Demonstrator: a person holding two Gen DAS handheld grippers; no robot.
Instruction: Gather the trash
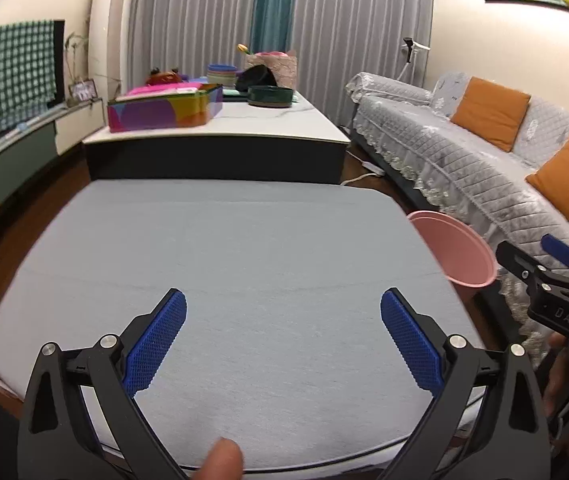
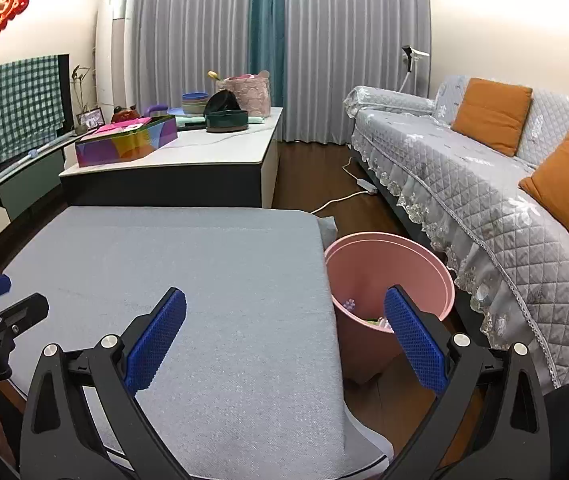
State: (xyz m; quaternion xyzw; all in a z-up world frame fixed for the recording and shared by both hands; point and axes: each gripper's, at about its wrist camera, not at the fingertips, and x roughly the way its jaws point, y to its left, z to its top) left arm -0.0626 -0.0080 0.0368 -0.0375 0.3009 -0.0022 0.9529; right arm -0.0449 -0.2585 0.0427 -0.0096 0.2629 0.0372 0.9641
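Note:
A pink bin (image 2: 436,276) stands on the floor at the right edge of the grey-covered table (image 2: 164,280); small bits of trash (image 2: 376,322) lie at its bottom. The bin also shows in the left wrist view (image 1: 460,252). My left gripper (image 1: 283,338) is open and empty above the grey table (image 1: 244,260). My right gripper (image 2: 284,340) is open and empty, over the table's right edge, its right finger in front of the bin. Each gripper shows at the side of the other's view: the right gripper (image 1: 540,276) and the left gripper (image 2: 0,304).
A white-topped coffee table (image 2: 204,152) behind holds a colourful box (image 2: 124,144), bowls and a dark pot (image 2: 226,120). A grey sofa (image 2: 484,184) with orange cushions runs along the right. A power strip and cable (image 2: 364,188) lie on the wooden floor.

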